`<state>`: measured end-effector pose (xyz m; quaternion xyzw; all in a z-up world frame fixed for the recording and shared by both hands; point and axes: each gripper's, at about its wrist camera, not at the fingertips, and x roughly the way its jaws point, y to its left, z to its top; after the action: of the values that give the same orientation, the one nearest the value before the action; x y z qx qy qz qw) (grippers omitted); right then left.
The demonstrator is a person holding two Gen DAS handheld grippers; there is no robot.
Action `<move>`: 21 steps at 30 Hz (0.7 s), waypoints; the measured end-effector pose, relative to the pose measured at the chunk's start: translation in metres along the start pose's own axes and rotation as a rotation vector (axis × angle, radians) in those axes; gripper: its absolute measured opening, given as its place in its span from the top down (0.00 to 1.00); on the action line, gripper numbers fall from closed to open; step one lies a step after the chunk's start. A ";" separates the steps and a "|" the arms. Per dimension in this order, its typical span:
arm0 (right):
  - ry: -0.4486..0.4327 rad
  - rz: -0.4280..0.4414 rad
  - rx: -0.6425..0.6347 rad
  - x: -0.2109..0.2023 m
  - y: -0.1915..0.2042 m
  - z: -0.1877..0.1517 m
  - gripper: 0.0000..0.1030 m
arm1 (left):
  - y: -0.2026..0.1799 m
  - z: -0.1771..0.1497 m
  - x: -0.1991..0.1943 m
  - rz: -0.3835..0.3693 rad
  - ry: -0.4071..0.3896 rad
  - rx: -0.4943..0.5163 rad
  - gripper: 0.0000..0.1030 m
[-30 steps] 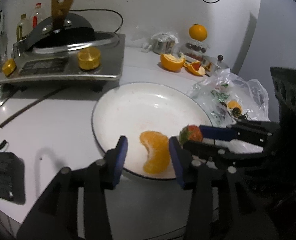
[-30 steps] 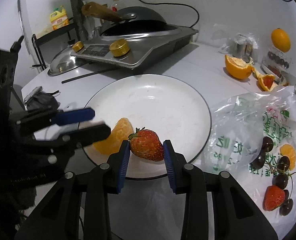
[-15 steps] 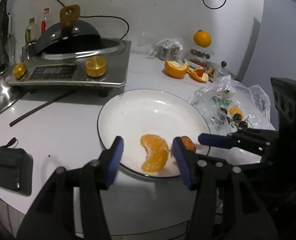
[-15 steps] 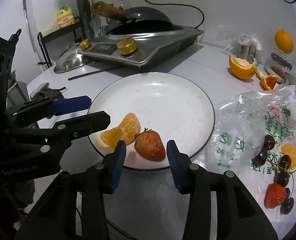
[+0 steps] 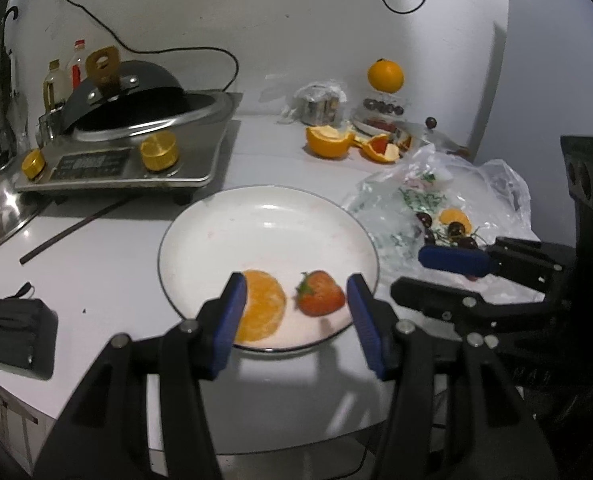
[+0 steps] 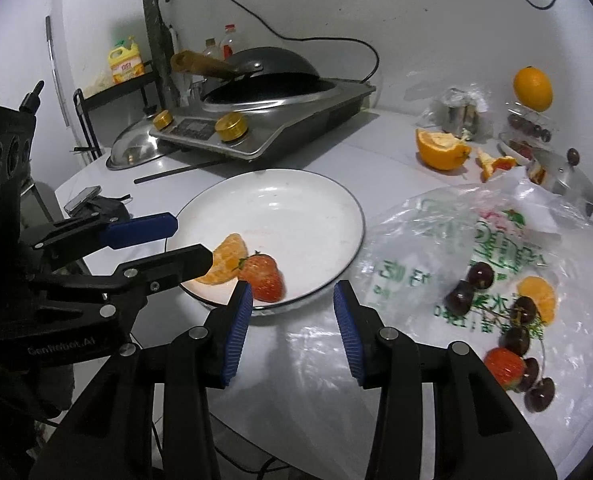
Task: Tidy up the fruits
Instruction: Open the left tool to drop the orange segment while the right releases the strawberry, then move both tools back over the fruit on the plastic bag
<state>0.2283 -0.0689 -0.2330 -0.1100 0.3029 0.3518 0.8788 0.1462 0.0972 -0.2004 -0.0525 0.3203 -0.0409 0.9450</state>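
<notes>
Above the near rim of the white plate (image 5: 200,236), we saw our left gripper (image 5: 296,312) released, its blue pads standing apart with nothing pressed between them. A second earlier it had framed the orange segment (image 5: 262,306) closely; now it had drawn back and spread. Our right gripper (image 6: 292,322) likewise stood empty, where before it had pinched the strawberry (image 6: 263,278). The strawberry now lay on the plate just beside the orange segment, free of both. Farther right, the plastic bag (image 6: 436,220) carried cherries (image 6: 478,274), another strawberry and another segment. Behind stood the cooker (image 5: 136,156).
</notes>
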 end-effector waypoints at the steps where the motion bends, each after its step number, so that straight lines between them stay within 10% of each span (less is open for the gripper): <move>1: -0.006 -0.001 0.002 -0.003 -0.002 -0.001 0.57 | -0.003 0.000 0.000 0.002 0.000 0.004 0.48; 7: -0.035 -0.024 0.011 -0.020 -0.015 -0.007 0.57 | -0.020 0.002 0.000 0.022 -0.002 0.025 0.46; 10: -0.046 -0.042 0.021 -0.028 -0.024 -0.012 0.57 | -0.028 0.002 0.001 0.022 -0.009 0.024 0.29; 21: -0.081 -0.092 0.055 -0.055 -0.059 -0.027 0.57 | -0.064 0.002 0.007 0.007 0.001 0.065 0.29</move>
<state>0.2252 -0.1538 -0.2219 -0.0855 0.2714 0.3070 0.9082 0.1501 0.0328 -0.1947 -0.0205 0.3193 -0.0482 0.9462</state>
